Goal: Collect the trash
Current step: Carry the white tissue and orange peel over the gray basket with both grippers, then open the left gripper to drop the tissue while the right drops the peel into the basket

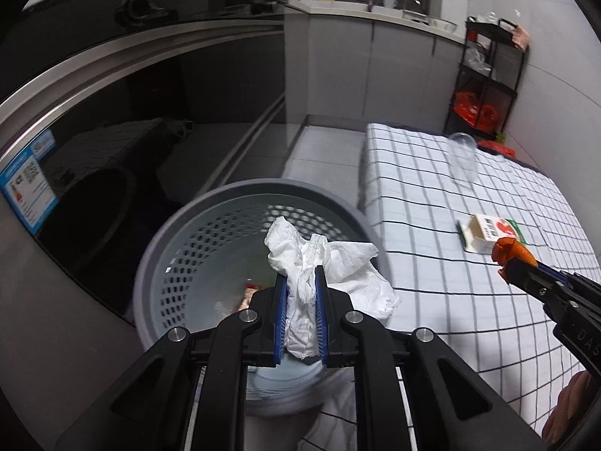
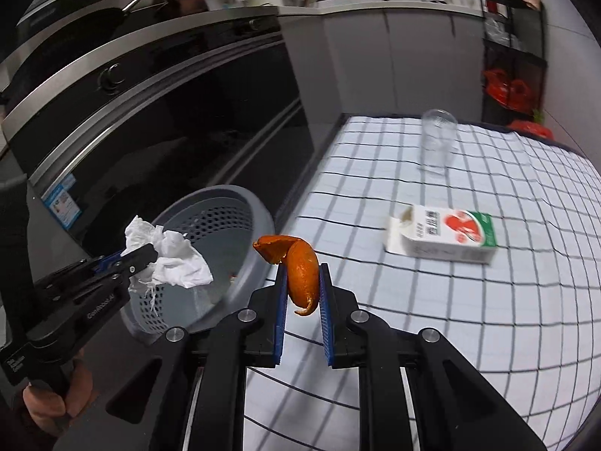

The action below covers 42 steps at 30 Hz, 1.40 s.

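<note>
centre your left gripper (image 1: 300, 282), pinching the tissue (image 1: 323, 259), over the bin (image 1: 210, 203); right gripper (image 2: 302, 285) clamps peel (image 2: 300, 270).

1. Dim indoor light; dark vignette rings both fisheye views.
2. The glossy black oven door (image 1: 157, 120) mirrors the room faintly.
3. Straight lines on the white grid-checked table (image 2: 469, 300) bow outward.
4. The grey perforated plastic basket (image 1: 210, 233) shows slight motion blur.

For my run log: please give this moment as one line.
left gripper: shut on crumpled tissue, above bin | right gripper: shut on orange peel | milk carton, plastic cup: on table
</note>
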### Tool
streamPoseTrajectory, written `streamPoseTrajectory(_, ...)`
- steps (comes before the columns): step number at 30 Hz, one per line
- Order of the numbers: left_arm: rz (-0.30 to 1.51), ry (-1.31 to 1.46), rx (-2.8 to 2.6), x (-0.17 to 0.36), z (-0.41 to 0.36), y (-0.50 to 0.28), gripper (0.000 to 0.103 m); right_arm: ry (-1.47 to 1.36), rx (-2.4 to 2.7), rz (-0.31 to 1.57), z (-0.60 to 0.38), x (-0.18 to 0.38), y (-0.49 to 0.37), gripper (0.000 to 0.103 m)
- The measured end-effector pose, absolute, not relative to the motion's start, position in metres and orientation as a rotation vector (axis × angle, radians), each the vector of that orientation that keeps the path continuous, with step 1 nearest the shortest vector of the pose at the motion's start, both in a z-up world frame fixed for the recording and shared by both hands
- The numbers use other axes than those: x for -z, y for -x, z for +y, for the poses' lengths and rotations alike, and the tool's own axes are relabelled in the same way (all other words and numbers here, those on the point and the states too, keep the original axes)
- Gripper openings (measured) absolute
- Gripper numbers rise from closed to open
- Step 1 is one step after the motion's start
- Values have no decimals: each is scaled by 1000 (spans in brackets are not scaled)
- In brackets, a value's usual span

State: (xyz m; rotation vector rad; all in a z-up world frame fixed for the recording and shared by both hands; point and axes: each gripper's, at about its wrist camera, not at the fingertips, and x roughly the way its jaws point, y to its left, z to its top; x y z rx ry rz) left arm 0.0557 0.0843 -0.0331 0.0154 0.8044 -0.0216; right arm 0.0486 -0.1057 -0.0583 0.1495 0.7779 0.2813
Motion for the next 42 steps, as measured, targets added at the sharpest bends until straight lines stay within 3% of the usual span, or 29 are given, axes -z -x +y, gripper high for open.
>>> streamPoseTrajectory(12, 819, 15, -116, 37, 140, -76, 14, -85, -454, 815, -31, 62, -91, 16)
streamPoseTrajectory(37, 909, 32, -135, 65, 154, -84, 18, -29, -497, 889, 11, 89, -118, 17)
streamPoseTrajectory(40, 911, 40, -136, 64, 155, -83, 19, -31, -493, 886, 10, 88, -116, 21)
streamPoseTrajectory(42, 912, 45, -139, 63, 157, -82, 32, -41, -494, 878, 8, 86, -114, 38)
